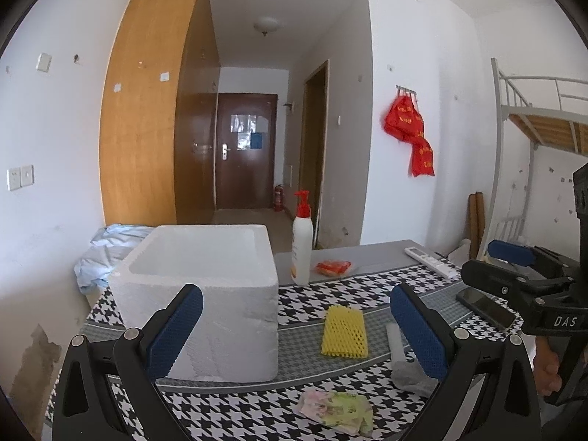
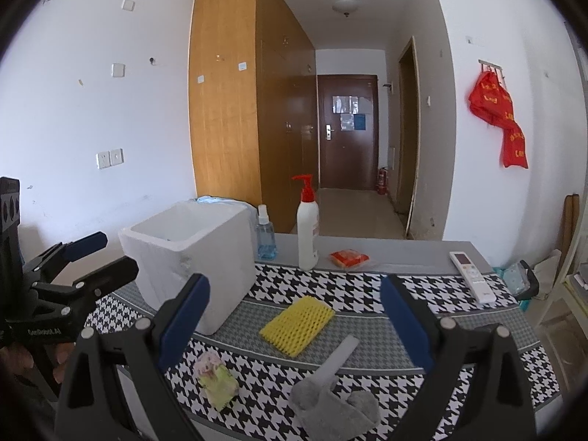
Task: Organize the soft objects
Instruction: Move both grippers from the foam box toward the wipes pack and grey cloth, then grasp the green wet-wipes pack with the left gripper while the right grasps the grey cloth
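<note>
A white foam box (image 1: pixel 205 294) stands open on the houndstooth tablecloth (image 1: pixel 301 294); it also shows in the right wrist view (image 2: pixel 191 261). To its right lie a yellow foam net (image 1: pixel 343 332) (image 2: pixel 297 325), a grey sock (image 1: pixel 413 376) (image 2: pixel 336 404) with a white foam strip (image 2: pixel 340 356) on it, and a green-pink tissue pack (image 1: pixel 336 411) (image 2: pixel 215 382). My left gripper (image 1: pixel 297 334) is open and empty above the table's near edge. My right gripper (image 2: pixel 296 330) is open and empty, over the sock and net.
A white pump bottle (image 1: pixel 302 242) (image 2: pixel 308 228), a blue spray bottle (image 2: pixel 264 235), a red packet (image 1: pixel 332 267) (image 2: pixel 348 258), a white remote (image 1: pixel 433 256) (image 2: pixel 472 275) and a black phone (image 1: pixel 485 307) lie toward the back and right. A bunk bed frame (image 1: pixel 533 117) stands at right.
</note>
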`<state>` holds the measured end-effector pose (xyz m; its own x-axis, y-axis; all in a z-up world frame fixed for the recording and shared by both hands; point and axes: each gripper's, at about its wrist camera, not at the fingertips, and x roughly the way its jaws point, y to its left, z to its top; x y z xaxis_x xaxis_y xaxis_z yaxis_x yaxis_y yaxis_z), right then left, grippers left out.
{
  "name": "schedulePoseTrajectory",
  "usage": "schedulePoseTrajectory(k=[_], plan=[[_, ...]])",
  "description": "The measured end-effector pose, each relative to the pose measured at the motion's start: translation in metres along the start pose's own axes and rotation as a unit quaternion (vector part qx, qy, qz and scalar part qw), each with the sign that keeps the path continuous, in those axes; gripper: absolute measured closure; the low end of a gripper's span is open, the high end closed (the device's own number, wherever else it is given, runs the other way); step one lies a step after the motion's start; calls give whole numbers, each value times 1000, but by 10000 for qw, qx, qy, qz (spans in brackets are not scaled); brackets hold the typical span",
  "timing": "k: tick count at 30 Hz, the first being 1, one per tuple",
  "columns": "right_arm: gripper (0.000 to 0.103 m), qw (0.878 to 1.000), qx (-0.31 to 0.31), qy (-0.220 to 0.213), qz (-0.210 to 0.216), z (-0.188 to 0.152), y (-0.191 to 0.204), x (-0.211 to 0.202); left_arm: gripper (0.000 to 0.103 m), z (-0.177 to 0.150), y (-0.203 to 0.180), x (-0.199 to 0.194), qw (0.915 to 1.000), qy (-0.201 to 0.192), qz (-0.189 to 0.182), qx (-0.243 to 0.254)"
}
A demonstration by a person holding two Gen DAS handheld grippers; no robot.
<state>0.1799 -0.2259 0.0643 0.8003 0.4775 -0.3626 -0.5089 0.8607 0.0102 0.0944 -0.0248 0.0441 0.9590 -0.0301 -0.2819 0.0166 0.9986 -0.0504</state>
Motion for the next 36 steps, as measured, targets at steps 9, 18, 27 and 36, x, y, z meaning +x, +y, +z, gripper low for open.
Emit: schedulePoseTrajectory(k=[9, 18, 27, 36], plan=[[7, 9999, -1, 58, -94, -17, -4, -6, 1, -17, -3, 8, 9996, 205, -110, -127], [7, 9995, 122, 188, -209, -32, -12, -7, 1, -29, -11, 5, 9995, 263, -167, 44], [7, 9986, 158, 423, -268, -51, -17, -6, 1, -45, -17, 14, 9978, 608, -225, 113], [7, 9970, 319, 628, -319, -66, -27, 1, 1, -64, -21, 28, 9940, 1058, -212, 168]])
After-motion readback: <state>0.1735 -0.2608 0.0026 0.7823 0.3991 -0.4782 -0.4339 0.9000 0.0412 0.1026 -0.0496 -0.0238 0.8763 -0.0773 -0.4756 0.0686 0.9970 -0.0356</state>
